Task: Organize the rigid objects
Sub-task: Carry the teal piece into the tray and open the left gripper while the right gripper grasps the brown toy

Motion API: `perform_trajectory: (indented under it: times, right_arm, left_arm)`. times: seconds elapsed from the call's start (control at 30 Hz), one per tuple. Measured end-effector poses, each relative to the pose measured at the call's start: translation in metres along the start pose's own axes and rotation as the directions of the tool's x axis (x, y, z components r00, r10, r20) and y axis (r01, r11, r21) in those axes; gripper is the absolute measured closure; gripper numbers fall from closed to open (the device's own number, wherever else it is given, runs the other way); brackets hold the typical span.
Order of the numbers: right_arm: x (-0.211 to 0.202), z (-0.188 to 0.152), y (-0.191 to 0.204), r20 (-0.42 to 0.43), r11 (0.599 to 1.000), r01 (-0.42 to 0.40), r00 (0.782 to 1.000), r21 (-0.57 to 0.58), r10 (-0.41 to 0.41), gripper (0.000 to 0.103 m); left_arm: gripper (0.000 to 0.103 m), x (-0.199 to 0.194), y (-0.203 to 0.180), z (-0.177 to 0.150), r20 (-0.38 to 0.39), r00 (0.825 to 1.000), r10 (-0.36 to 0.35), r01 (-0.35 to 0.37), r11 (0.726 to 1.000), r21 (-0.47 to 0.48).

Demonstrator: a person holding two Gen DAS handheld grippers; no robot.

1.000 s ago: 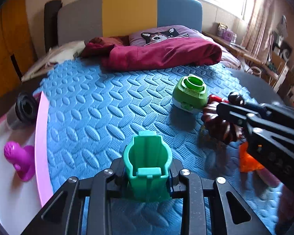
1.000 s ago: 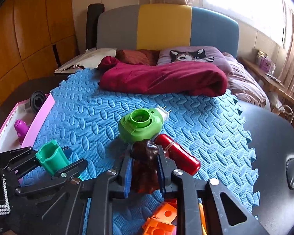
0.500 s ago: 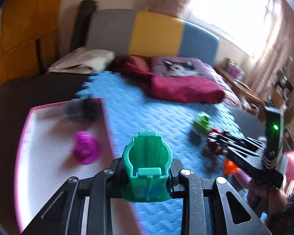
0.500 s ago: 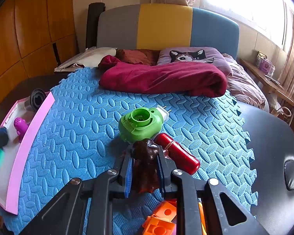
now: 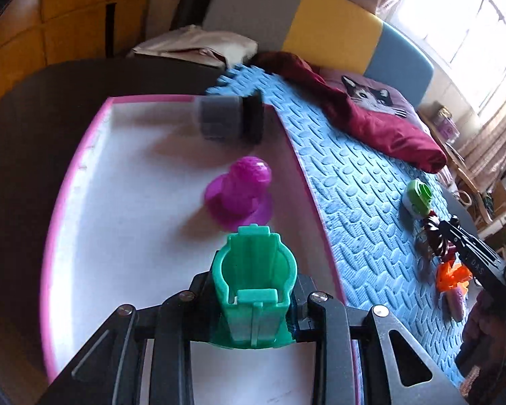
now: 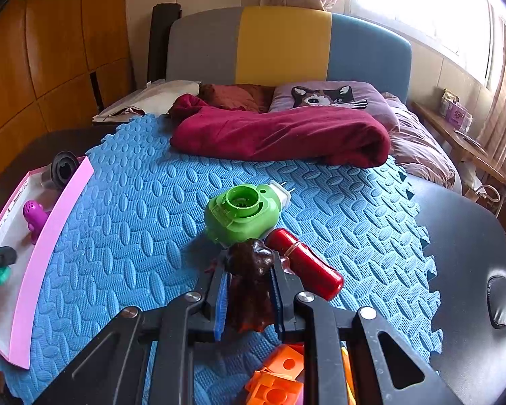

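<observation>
Left wrist view: left gripper (image 5: 254, 307) clamped on green holder (image 5: 253, 287) above pink tray (image 5: 84, 155) (purple piece just ahead); next, lowering and releasing.

Daylight from a window (image 6: 421, 3) at two o'clock, blown out to white glare. Both views: heavy fisheye bending, dark corners. Left wrist view: slight motion blur, grey cylinder (image 5: 227, 119) smeared; soft shadows on the white tray (image 5: 124, 202). Right wrist view: sharp, evenly lit.
</observation>
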State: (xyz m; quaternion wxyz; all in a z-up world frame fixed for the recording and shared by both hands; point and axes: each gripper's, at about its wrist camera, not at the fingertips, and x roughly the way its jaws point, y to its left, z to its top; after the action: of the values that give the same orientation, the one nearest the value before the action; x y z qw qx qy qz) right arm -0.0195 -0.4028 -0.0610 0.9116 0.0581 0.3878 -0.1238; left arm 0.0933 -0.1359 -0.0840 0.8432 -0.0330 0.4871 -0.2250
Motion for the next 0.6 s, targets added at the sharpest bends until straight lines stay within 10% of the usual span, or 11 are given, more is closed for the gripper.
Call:
perform_trajectory:
  times: [0.3,0.47,0.6]
  right_arm:
    - [0.0,0.0,0.0,0.0,1.0,-0.002,1.0,0.002,0.002,0.083]
    - [0.0,0.0,-0.001,-0.002,1.0,-0.003,1.0,0.003,0.003,0.083]
    - [0.0,0.001,-0.001,-0.002,1.0,-0.002,1.0,0.002,0.002,0.083]
  left_arm:
    - [0.071,0.03,0.002,0.035,-0.02,1.0,0.003,-0.004,0.999,-0.038]
    - [0.043,0.02,0.007,0.035,0.007,0.999,0.034,-0.034,0.999,-0.033]
    - [0.043,0.007,0.01,0.024,0.024,0.997,0.072,-0.072,0.997,-0.017]
